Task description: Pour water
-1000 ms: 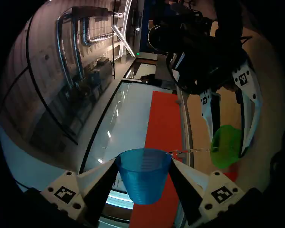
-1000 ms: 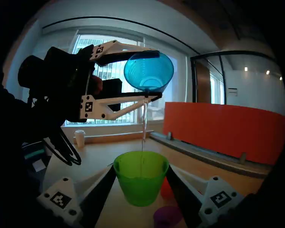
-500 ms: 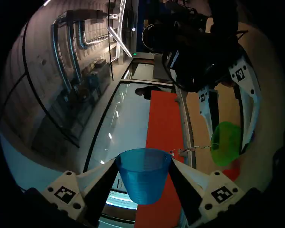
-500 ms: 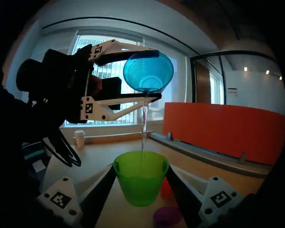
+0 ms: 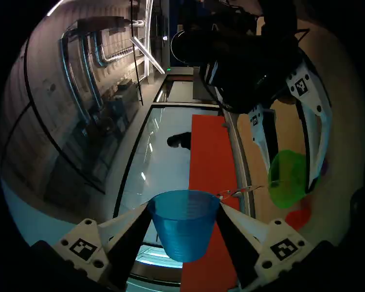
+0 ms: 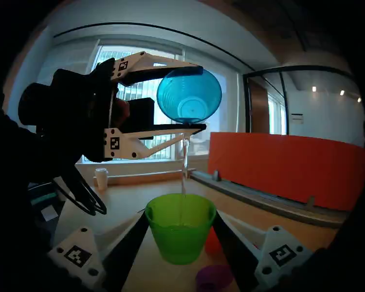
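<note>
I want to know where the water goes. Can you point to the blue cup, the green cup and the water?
blue cup (image 6: 186, 94): right gripper view, on its inside wall.
green cup (image 6: 180, 239): right gripper view, on its front wall.
water (image 6: 184, 163): right gripper view, midway down the thin stream.

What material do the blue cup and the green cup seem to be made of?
Blue cup: probably thin plastic, translucent and glossy. Daylight glows through its wall, and fine moulded rings show on it.
Green cup: probably the same sort of plastic, translucent with a smooth sheen. Its lower part looks darker, perhaps liquid seen through the wall.
</note>
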{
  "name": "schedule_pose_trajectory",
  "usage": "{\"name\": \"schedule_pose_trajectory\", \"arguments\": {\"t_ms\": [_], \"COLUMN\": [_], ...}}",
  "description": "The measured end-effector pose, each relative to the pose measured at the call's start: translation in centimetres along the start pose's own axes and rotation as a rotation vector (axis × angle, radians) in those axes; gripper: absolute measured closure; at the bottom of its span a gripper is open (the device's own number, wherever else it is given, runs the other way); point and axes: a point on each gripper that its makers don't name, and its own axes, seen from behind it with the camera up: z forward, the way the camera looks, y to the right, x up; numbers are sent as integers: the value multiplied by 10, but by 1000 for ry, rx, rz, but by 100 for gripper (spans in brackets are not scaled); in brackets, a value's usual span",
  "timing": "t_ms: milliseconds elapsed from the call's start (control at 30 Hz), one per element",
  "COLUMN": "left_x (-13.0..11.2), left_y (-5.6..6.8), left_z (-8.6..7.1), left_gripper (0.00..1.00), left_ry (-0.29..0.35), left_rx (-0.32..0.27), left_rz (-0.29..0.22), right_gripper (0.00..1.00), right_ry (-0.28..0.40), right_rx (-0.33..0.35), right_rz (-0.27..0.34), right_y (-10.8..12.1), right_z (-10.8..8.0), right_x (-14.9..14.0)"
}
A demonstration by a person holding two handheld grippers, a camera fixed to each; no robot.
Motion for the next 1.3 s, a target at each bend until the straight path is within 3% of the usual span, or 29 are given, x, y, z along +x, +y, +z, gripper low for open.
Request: {"name": "schedule_pose_trajectory", "arguments": {"t_ms": [1300], "left_x": [16], "left_y": [-2], "left_z": [-7], "left_gripper": [12], "left_ry": [15], "left_rx": [32], "left_rz": [189], "right_gripper": [9], "right_ry": [9], "right_rx": [-11], "right_rz": [1], "right_y": [4], "right_z": [-3], "right_x": [3]}}
